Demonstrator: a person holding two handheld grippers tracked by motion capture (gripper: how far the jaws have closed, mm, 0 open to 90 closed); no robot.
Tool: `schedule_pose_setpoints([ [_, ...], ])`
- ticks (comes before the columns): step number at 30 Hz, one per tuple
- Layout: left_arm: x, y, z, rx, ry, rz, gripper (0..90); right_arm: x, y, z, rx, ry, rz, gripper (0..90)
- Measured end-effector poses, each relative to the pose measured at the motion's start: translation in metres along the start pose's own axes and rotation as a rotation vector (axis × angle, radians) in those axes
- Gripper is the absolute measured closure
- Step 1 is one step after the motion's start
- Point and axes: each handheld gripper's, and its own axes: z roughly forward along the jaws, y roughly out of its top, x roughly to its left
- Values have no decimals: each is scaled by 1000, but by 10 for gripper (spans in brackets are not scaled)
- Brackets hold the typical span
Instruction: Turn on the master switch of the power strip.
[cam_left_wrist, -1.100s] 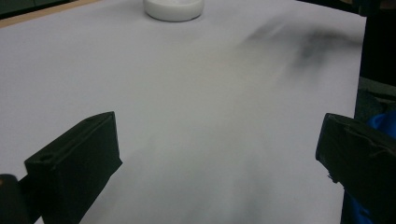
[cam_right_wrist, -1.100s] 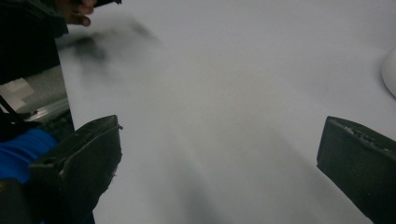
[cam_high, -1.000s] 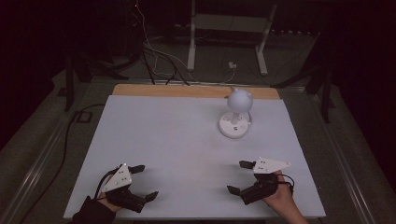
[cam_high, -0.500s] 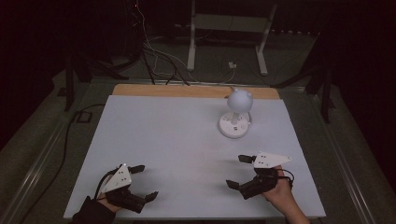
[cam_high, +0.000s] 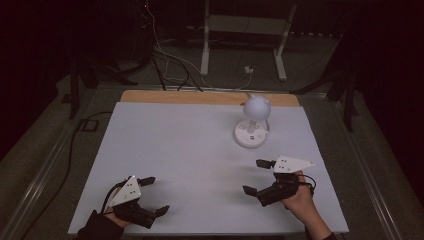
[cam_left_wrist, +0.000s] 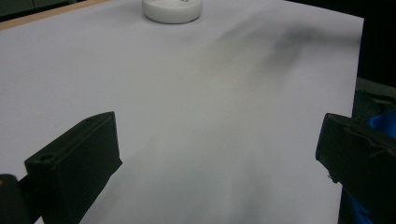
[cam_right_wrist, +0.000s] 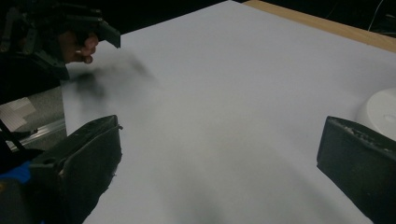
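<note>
Hovering low in frame, both grippers spread, nothing held.
Left gripper (cam_high: 152, 195) and right gripper (cam_high: 256, 176) idle; probably next: reaching lamp (cam_high: 253, 121), upper right.

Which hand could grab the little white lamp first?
Probably the right. The right gripper is open on the same side of the table as the white lamp, with bare table between them. The left gripper, also open, sits at the opposite near corner, farther away.

Lamp and two tools on the table
The lamp (cam_high: 254, 125) stands far right on the table (cam_high: 190, 145); left tool (cam_high: 152, 196) near-left, right tool (cam_high: 257, 176) near-right, well apart.
</note>
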Motion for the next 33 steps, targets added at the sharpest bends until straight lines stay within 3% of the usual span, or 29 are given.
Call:
schedule_pose_setpoints([
  [19, 0, 0, 0, -5, 1, -3, 3, -23, 13, -9, -43, -71, 8, 0],
  [33, -1, 1, 0, -8, -1, -1, 3, -40, 15, -9, -40, -126, 8, 0],
])
